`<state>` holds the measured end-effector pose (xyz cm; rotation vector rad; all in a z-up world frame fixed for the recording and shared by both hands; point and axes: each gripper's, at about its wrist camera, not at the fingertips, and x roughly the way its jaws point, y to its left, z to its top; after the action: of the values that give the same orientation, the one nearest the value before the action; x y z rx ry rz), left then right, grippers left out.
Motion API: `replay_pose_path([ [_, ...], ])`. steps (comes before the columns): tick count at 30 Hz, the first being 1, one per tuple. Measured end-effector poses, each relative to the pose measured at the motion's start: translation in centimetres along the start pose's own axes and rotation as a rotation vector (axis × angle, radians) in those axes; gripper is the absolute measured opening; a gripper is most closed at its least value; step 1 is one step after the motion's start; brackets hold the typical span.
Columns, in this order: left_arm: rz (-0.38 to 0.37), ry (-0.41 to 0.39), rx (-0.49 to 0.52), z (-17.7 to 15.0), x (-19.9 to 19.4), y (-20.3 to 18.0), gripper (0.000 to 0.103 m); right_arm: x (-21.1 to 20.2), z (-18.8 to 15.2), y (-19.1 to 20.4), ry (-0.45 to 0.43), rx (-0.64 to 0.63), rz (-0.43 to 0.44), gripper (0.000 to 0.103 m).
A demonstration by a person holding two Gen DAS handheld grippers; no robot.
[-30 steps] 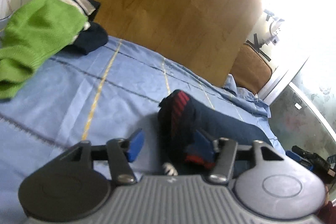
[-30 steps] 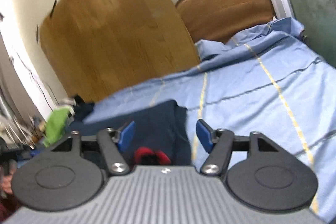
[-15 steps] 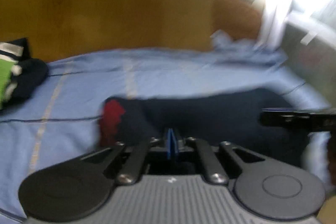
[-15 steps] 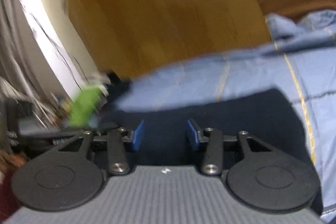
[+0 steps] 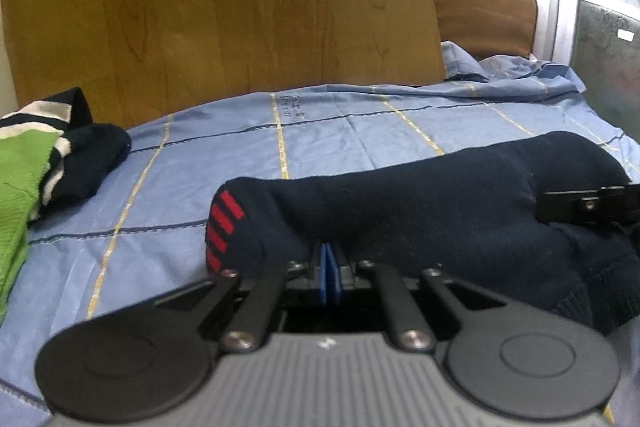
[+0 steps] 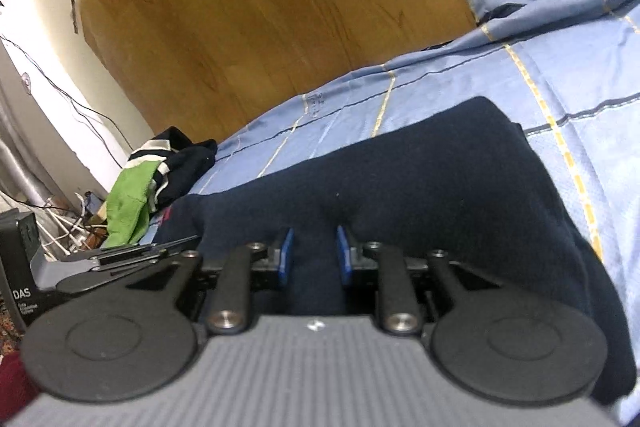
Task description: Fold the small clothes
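Observation:
A navy sock with red stripes at one end lies lengthwise on the blue bedsheet. My left gripper is shut, its blue pads pinching the sock's near edge close to the striped end. In the right wrist view the same sock fills the middle. My right gripper is shut on a thick fold of it, pads a short way apart with cloth between them. The right gripper's finger also shows at the right of the left wrist view.
A pile of green and navy-and-white clothes lies at the sheet's left edge, also in the right wrist view. A wooden board stands behind the bed, a brown cushion at its right. Cables and a black box are left.
Both grippers closed from open onto the sock. The sock went from bunched to stretched out lengthwise between them, and both cameras swung to face the wooden board.

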<state>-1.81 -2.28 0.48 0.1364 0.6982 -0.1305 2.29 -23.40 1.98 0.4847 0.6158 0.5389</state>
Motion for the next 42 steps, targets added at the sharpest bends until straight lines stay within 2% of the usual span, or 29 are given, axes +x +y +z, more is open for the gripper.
replay_pose_path([
  [4,0.002,0.012,-0.038,-0.1,-0.9,0.0,0.006,-1.9,-0.9,1.5,-0.036,-0.036,-0.037,0.057],
  [8,0.004,0.011,-0.073,-0.3,-2.5,-0.1,0.020,-4.7,-2.5,3.1,-0.097,-0.104,-0.099,0.062],
  [10,0.016,0.004,-0.067,-0.7,-3.2,-0.6,0.028,-5.8,-3.3,3.4,-0.115,-0.098,-0.109,0.066],
  [12,0.029,0.001,-0.058,-1.0,-3.9,-1.3,0.041,-6.5,-3.9,3.4,-0.122,-0.071,-0.108,0.069],
  [15,0.041,-0.001,-0.052,-1.6,-4.9,-2.1,0.043,-7.1,-4.3,3.6,-0.126,-0.045,-0.102,0.074],
  [19,0.043,0.002,-0.058,-2.1,-5.8,-2.4,0.046,-7.3,-4.6,4.2,-0.133,-0.054,-0.085,0.078],
  [24,0.054,-0.003,-0.064,-2.6,-6.7,-2.5,0.054,-7.3,-5.0,4.3,-0.132,-0.044,-0.074,0.081],
  [30,0.054,0.003,-0.068,-2.7,-6.8,-2.3,0.055,-8.4,-4.6,3.0,-0.183,0.024,-0.091,0.081],
  [37,0.055,0.009,-0.064,-2.8,-6.4,-2.3,0.055,-10.3,-4.0,0.5,-0.256,0.089,-0.167,0.083],
  [42,0.051,0.027,-0.071,-3.0,-5.8,-2.1,0.056,-11.0,-4.1,-1.6,-0.269,0.187,-0.167,0.083],
])
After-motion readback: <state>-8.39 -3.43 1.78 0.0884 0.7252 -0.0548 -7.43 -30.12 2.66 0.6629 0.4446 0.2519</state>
